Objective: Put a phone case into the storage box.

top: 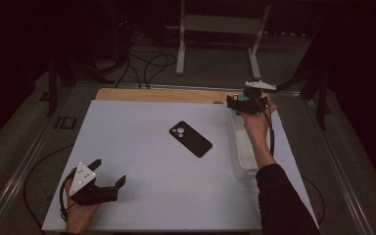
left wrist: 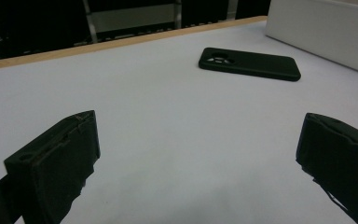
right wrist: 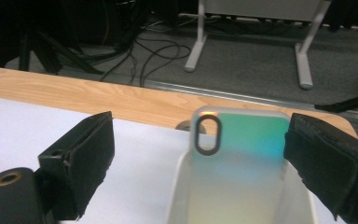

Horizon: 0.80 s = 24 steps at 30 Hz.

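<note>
At the 2 o'clock corner of the white table (top: pixel 142 161), the right gripper (top: pixel 245 104) hovers over the far end of a white bin (top: pixel 242 164). Its jaws stand spread, clamping nothing. In the right gripper view, a phone case (right wrist: pixel 242 140) stands upright in the bin (right wrist: pixel 179 196), leaning on the far wall. Its surface is glossy and iridescent, shading from teal-green at the top to pale cream lower down, with a light rim. An oval camera cutout with a dark border sits in its upper left corner. The case lies between the two jaws; the right jaw is just beside its edge, and whether they touch cannot be told.

Near table centre, toward 1 o'clock from the middle, a black phone (top: pixel 190 139) lies flat, back side up, with its camera cluster at the far-left end. It rests diagonally, well apart from the bin. In the left gripper view the phone (left wrist: pixel 250 64) appears at 1 o'clock ahead of the jaws.

At the 7 o'clock corner, the left gripper (top: pixel 108 174) rests low by the table surface, jaws released and wide, holding nothing. A bare wooden strip (top: pixel 161 95) borders the far table edge.
</note>
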{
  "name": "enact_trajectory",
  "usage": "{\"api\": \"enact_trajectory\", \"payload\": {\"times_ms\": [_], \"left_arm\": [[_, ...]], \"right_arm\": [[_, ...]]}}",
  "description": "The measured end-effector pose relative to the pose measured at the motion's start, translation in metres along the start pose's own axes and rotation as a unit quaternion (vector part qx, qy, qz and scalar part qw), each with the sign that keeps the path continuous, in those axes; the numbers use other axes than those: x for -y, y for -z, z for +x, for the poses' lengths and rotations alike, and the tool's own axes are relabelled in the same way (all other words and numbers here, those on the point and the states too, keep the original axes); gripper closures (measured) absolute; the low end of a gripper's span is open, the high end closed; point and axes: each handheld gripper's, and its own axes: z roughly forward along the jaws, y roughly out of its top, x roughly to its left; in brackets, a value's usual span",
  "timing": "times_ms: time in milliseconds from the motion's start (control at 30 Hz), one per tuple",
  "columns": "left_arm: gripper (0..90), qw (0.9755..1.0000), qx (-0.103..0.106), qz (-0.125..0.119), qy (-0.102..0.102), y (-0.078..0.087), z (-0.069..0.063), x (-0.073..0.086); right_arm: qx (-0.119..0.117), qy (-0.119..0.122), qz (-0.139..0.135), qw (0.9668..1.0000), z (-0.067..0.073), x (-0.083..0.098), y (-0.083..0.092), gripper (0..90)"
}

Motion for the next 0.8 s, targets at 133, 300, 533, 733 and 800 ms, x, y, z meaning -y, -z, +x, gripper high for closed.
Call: {"api": "enact_trajectory", "payload": {"times_ms": [133, 300, 533, 733, 800], "left_arm": [[0.1, 1.0000, 0.001, 0.000, 0.000, 0.000, -0.001, 0.000], [0.1, 1.0000, 0.000, 0.001, -0.001, 0.000, -0.001, 0.000], [0.1, 1.0000, 0.001, 0.004, -0.006, -0.002, -0.003, 0.000], [0.1, 1.0000, 0.001, 0.004, -0.007, -0.002, -0.003, 0.000], [0.1, 1.0000, 0.000, 0.004, -0.007, -0.002, -0.003, 0.000]], "right_arm": [[-0.012, 0.006, -0.004, 0.9999, 0.005, -0.001, 0.004, 8.8], [-0.029, 0.003, -0.008, 0.9995, 0.009, -0.003, 0.007, 8.8], [-0.048, 0.012, -0.012, 0.9987, 0.016, -0.003, 0.012, 8.8], [-0.066, 0.033, -0.007, 0.9972, 0.024, -0.004, 0.015, 8.8], [-0.074, 0.037, -0.007, 0.9965, 0.026, -0.005, 0.016, 8.7]]}}
